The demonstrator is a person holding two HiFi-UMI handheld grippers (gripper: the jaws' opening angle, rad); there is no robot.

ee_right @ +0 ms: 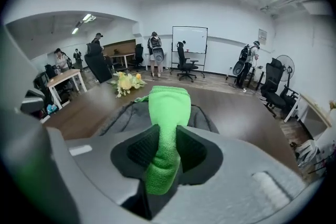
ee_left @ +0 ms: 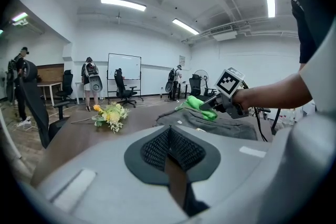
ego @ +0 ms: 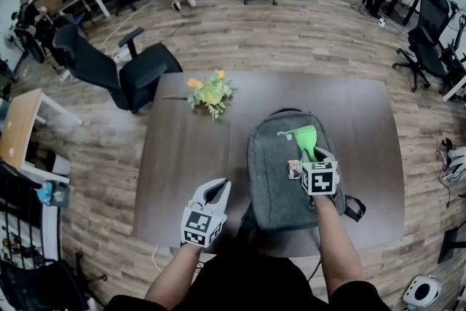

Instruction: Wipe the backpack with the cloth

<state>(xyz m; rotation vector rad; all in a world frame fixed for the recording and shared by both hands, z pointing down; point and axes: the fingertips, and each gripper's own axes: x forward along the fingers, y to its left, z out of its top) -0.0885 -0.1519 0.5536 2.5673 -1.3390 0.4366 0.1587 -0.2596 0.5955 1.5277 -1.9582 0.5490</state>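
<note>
Right gripper [ego: 313,160]: grasped the cloth [ego: 306,136], centre frame, over the backpack [ego: 277,186].
Left gripper [ego: 216,189]: was clenched, empty, lower left, above the counter [ego: 175,171].

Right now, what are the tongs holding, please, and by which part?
Right tongs grip the green cloth near one end; left tongs are shut, empty.

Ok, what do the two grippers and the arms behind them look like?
Both the left gripper and right gripper have pale grey moulded shells, dark mesh-textured pads and a cube of black-and-white square markers. The person wears a black short-sleeved top; forearms are bare.
</note>
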